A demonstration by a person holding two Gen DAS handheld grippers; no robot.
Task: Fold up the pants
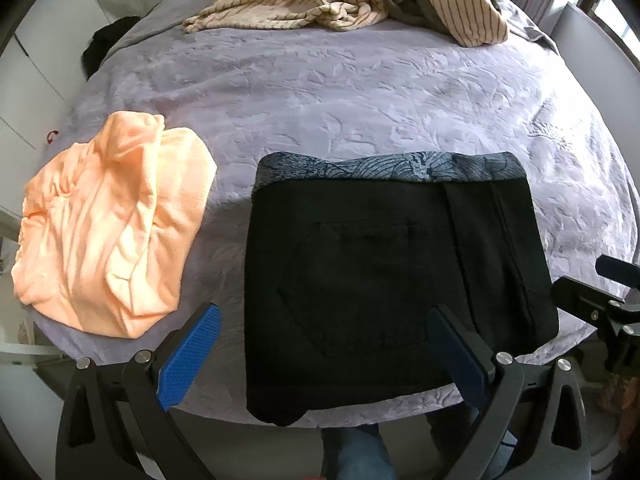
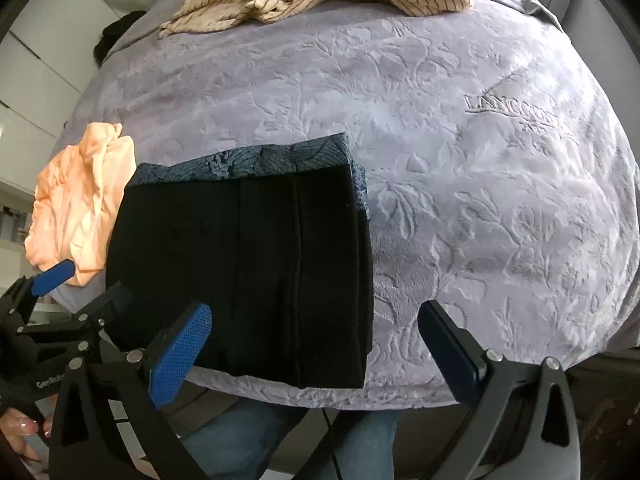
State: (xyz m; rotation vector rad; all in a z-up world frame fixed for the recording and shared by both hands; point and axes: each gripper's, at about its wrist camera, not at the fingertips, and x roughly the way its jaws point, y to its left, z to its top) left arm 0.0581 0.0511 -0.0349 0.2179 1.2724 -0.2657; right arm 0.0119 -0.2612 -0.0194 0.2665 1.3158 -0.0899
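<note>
The black pants point(image 1: 384, 280) lie as a compact folded rectangle at the near edge of the bed point(image 1: 360, 92), patterned waistband toward the far edge, so any long axis runs near to far. Both grippers hang released and empty above that near edge: the left gripper point(image 1: 324, 344) straddles the bundle's left part, the right gripper point(image 2: 316, 340) its right edge, neither clearly nearer. By my judgement the folding looks nearly finished.

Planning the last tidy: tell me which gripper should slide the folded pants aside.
Probably the left gripper: its open jaws straddle the folded black pants. The right gripper points at the pants' right edge and bare bedspread.
</note>
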